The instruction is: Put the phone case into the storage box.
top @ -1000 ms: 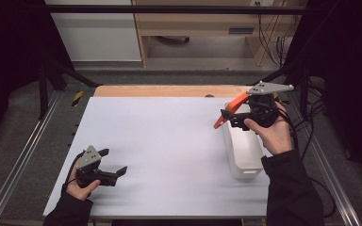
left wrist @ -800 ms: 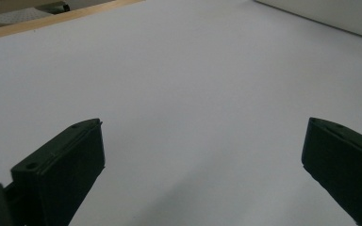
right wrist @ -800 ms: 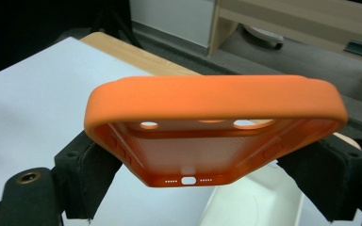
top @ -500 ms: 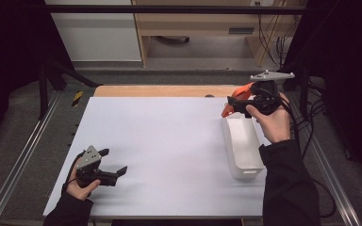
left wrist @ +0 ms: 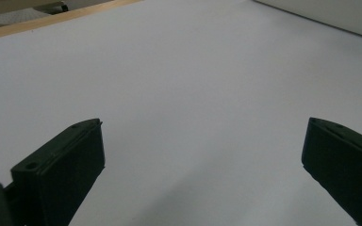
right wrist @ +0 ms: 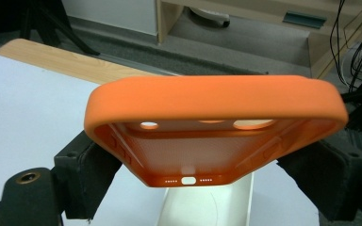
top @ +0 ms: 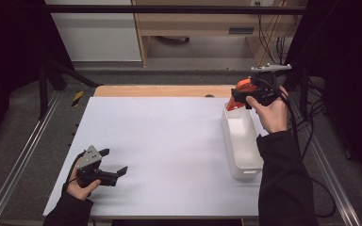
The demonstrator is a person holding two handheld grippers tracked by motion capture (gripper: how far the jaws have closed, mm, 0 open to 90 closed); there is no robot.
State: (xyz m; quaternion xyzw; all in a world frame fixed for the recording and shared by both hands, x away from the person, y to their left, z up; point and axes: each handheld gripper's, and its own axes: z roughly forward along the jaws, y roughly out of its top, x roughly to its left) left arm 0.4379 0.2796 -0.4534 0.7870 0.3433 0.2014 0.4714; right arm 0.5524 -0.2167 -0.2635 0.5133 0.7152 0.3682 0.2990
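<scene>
An orange phone case (right wrist: 214, 127) is clamped across its width between the black jaws of my right gripper (right wrist: 217, 174), with its open side facing down. In the high view that case (top: 239, 94) and right gripper (top: 245, 100) hang over the far end of a long white bin (top: 241, 141) at the table's right. The bin (right wrist: 207, 205) lies just below the case in the right gripper view. My left gripper (top: 113, 165) rests low at the near left corner of the white table top (top: 165, 141), jaws wide apart with nothing between them, and its fingers (left wrist: 61, 169) frame bare white surface.
A wooden strip (top: 160, 91) runs along the table's far edge, with a wooden bench (top: 202, 28) and cables (top: 273, 42) beyond. Metal rails (top: 23, 155) flank both sides. Cables (top: 306, 122) trail off the right edge.
My right gripper has carried the orange case away from me along the bin, from over its middle to its far end, and tipped it. The left gripper has stayed put.
</scene>
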